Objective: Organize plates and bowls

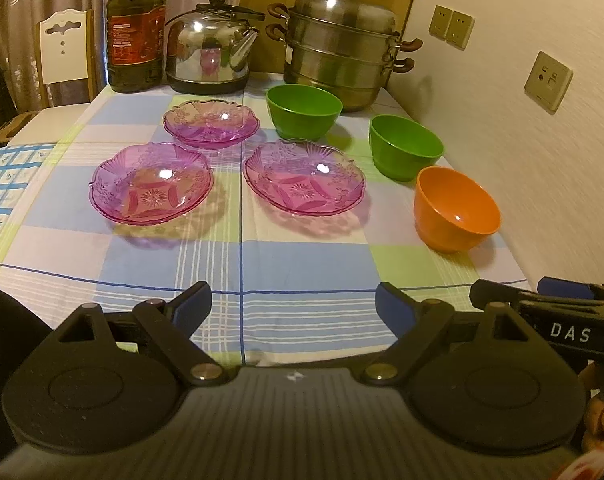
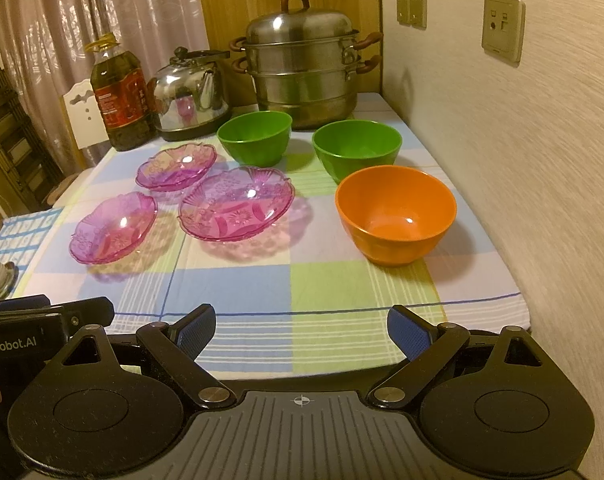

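Right wrist view: the right hand-held gripper (image 2: 301, 330) hangs spread and empty over the bench's near edge, with the orange bowl (image 2: 396, 214) just ahead and slightly right, nearest of all the dishes. Two green bowls (image 2: 356, 148) stand behind it toward the far right corner. The left hand-held gripper (image 1: 293, 304), also spread, faces the three pink plates (image 1: 304, 178) mid-bench.

Warm dim indoor light; glare dots on the pink glass plates (image 1: 304, 178); soft shadows toward 5 o'clock; fisheye-smeared wall (image 2: 542, 160) at 3 o'clock
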Available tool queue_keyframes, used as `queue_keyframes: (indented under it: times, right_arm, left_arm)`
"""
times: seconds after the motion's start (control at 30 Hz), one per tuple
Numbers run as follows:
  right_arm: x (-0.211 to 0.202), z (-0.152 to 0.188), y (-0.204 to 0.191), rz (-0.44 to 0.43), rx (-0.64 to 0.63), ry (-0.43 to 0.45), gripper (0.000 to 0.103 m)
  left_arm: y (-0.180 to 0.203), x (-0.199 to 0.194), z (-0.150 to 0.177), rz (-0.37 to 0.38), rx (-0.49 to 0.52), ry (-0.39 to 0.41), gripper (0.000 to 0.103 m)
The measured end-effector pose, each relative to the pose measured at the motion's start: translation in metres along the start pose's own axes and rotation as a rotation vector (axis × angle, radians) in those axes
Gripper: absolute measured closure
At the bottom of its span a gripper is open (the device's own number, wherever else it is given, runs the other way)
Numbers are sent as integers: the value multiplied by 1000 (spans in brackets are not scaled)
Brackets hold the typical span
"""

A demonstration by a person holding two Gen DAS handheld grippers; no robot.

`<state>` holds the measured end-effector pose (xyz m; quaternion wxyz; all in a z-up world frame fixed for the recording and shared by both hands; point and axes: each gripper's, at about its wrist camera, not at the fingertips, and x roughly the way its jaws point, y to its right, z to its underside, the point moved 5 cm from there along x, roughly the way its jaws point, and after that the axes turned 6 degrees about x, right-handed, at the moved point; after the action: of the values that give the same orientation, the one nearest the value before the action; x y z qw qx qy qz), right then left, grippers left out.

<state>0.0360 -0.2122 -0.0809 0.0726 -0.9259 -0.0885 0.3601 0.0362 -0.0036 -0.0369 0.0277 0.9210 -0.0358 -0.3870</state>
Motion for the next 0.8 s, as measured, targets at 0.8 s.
queue_keyframes:
  times: [0.8]
  right_arm:
    - [1, -2, -1, -3, 5, -1, 10]
  left_arm:
    - [2, 1, -1, 6, 8, -5, 15]
